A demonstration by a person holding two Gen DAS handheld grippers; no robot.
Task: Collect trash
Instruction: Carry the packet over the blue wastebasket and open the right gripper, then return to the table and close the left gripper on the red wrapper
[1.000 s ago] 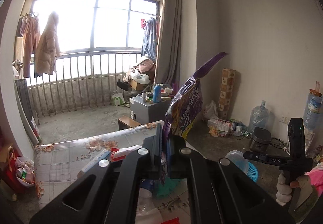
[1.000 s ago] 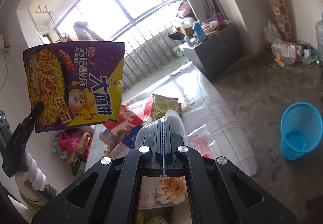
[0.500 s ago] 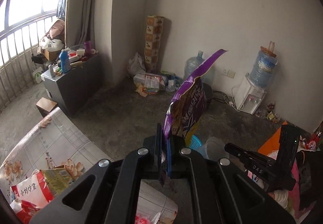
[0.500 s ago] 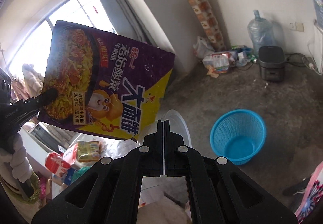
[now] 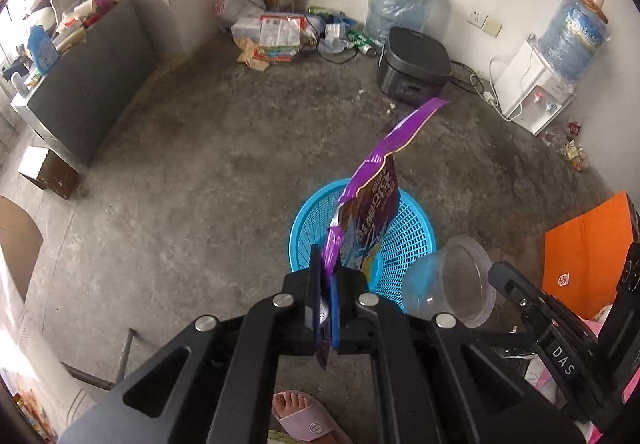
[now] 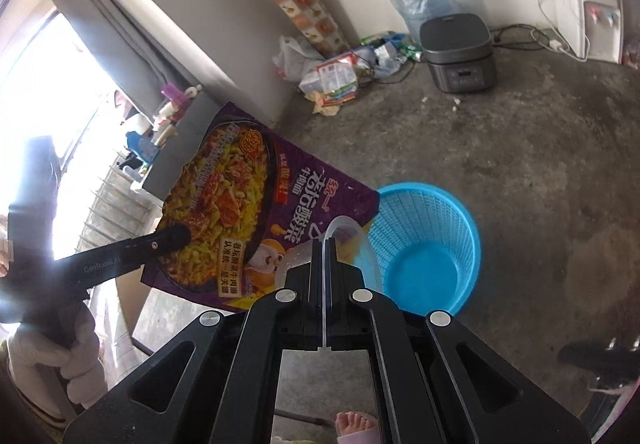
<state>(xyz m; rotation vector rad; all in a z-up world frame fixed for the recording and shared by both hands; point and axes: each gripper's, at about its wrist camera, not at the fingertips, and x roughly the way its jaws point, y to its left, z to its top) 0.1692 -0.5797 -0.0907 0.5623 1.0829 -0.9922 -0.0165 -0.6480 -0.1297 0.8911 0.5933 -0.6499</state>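
Observation:
My left gripper (image 5: 326, 268) is shut on the lower edge of a purple instant-noodle wrapper (image 5: 372, 212), which sticks up over the blue mesh basket (image 5: 312, 212) on the concrete floor. In the right wrist view the same wrapper (image 6: 240, 204) hangs left of the basket (image 6: 460, 228), with the left gripper (image 6: 176, 236) pinching it. The right gripper (image 6: 325, 244) is shut on the rim of a clear plastic cup (image 6: 368, 256). The left wrist view shows that cup (image 5: 452, 284) tilted just right of the basket, held by the right gripper (image 5: 498, 272).
A dark rice cooker (image 5: 414, 64), a water jug (image 5: 400, 0) and a water dispenser (image 5: 536, 92) stand along the far wall beside a litter pile (image 5: 276, 32). A grey cabinet (image 5: 88, 76) is at left, an orange box (image 5: 584, 244) at right. A sandalled foot (image 5: 304, 416) is below.
Both grippers swung away from the window and the littered table and dropped toward the floor. They now tilt downward over the blue basket, still gripping the wrapper and the cup.

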